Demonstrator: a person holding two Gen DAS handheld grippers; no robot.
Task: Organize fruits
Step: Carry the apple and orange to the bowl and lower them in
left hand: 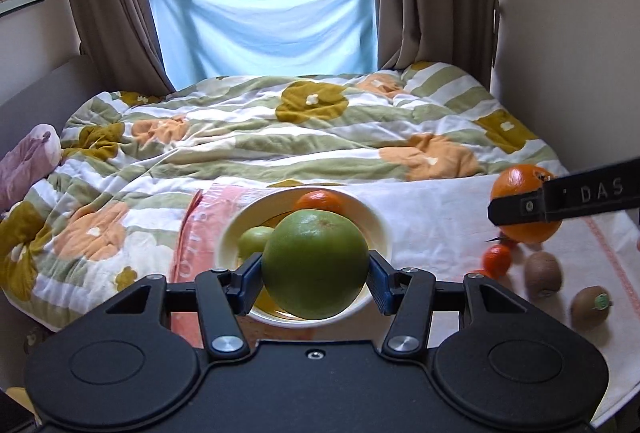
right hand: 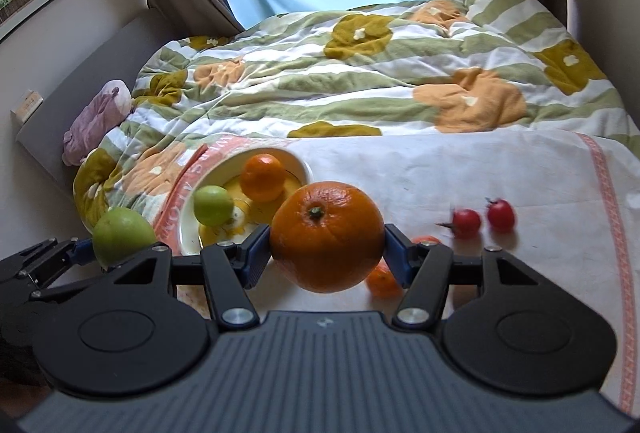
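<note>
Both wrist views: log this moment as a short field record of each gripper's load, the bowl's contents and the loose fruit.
left gripper: shut on large green citrus
right gripper: shut on large orange
bowl: holds small orange and small green fruit
loose on white cloth: two kiwis, two small red fruits, small orange fruits partly hidden under the right gripper
setting: bed with flowered quilt

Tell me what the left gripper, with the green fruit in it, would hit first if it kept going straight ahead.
Probably the bowl: the left gripper points down at it, its green fruit leading. Depth is unclear.
</note>
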